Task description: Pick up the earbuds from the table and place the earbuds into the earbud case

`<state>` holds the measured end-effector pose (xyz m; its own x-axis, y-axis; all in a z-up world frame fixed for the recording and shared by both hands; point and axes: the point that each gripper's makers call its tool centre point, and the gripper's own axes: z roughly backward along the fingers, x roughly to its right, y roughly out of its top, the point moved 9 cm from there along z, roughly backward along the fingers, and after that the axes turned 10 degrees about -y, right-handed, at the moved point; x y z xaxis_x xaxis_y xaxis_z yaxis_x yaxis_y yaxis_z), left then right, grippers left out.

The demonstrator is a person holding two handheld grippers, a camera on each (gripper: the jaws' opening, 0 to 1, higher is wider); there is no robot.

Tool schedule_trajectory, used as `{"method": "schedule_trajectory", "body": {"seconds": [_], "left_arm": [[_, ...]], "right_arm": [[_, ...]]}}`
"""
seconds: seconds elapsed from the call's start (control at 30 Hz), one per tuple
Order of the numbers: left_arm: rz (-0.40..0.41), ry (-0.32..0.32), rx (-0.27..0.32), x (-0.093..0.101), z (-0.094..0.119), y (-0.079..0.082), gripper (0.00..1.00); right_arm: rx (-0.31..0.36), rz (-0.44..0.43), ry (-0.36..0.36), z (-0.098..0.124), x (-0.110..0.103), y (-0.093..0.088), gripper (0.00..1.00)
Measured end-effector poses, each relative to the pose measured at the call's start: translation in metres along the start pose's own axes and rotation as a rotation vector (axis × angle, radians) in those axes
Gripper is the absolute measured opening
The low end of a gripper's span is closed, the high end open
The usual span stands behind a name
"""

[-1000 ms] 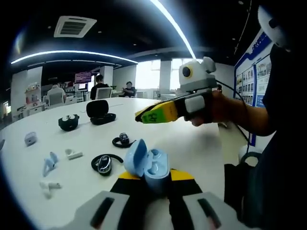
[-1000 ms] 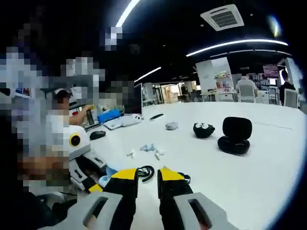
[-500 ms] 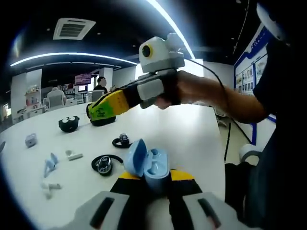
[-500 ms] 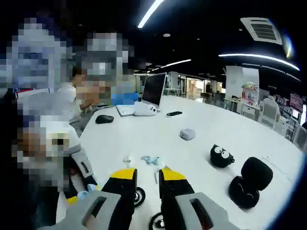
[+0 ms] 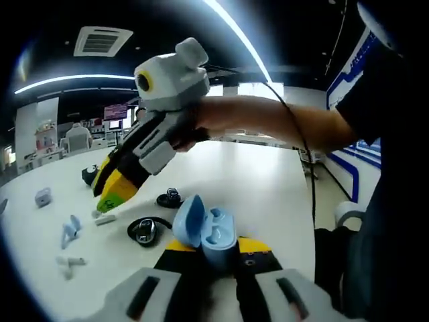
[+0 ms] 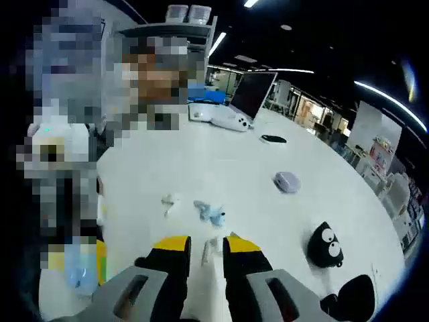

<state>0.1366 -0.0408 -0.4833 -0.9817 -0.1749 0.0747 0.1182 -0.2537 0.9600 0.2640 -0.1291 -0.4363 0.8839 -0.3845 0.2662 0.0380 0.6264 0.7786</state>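
The left tool [image 5: 213,249] pinches the open blue earbud case [image 5: 208,231], lid tilted left, its base hidden between the jaws. The right tool [image 6: 204,249] hangs tips-down, jaws slightly spread, over a white earbud [image 6: 208,248] lying on the bench [image 6: 201,168]; its shape is too small to tell.

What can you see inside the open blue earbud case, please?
The blue earbud case, held in the left gripper, shows pale moulded wells with no earbud seated. Its lower body is covered by the fingers.
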Motion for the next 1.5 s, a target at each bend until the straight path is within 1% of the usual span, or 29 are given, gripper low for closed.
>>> {"method": "schedule_trajectory", "body": {"seconds": [0.07, 0.13, 0.17, 0.33, 0.4, 0.6, 0.8, 0.9, 1.07, 1.23, 1.43, 1.5], "left_arm": [[0.001, -0.001, 0.0, 0.0, 0.0, 0.0, 0.19], [-0.001, -0.001, 0.0, 0.0, -0.001, 0.0, 0.19], [-0.001, 0.0, 0.0, 0.0, -0.001, 0.0, 0.19], [-0.001, -0.002, 0.001, -0.001, -0.001, -0.001, 0.19], [-0.002, -0.002, 0.001, -0.001, -0.001, -0.001, 0.19], [-0.003, -0.004, 0.001, -0.002, 0.0, -0.001, 0.19], [-0.005, -0.005, 0.001, -0.003, 0.0, -0.001, 0.19], [-0.005, -0.005, 0.001, -0.003, 0.0, -0.001, 0.19], [-0.006, -0.004, 0.001, -0.003, -0.001, -0.001, 0.19], [-0.006, -0.004, 0.001, -0.003, -0.001, -0.001, 0.19], [-0.004, -0.005, 0.001, -0.003, -0.001, -0.001, 0.19], [-0.004, -0.005, 0.001, -0.002, -0.001, -0.001, 0.19]], "right_arm": [[-0.01, 0.005, 0.01, -0.008, 0.005, 0.004, 0.19], [-0.034, 0.047, 0.024, -0.017, 0.008, 0.007, 0.19], [-0.052, 0.083, 0.031, -0.022, 0.009, 0.008, 0.19], [-0.084, 0.154, 0.061, -0.038, 0.011, 0.011, 0.16], [-0.091, 0.155, 0.078, -0.041, 0.011, 0.012, 0.16], [-0.1, 0.166, 0.097, -0.048, 0.013, 0.013, 0.15], [-0.089, 0.149, 0.112, -0.051, 0.012, 0.014, 0.11], [-0.086, 0.123, 0.113, -0.052, 0.013, 0.013, 0.11], [-0.083, 0.054, 0.103, -0.049, 0.013, 0.009, 0.11], [-0.07, -0.022, 0.09, -0.039, 0.013, 0.008, 0.1], [-0.045, -0.051, 0.079, -0.023, 0.014, 0.007, 0.1], [-0.032, -0.065, 0.075, -0.015, 0.013, 0.006, 0.1]]}}
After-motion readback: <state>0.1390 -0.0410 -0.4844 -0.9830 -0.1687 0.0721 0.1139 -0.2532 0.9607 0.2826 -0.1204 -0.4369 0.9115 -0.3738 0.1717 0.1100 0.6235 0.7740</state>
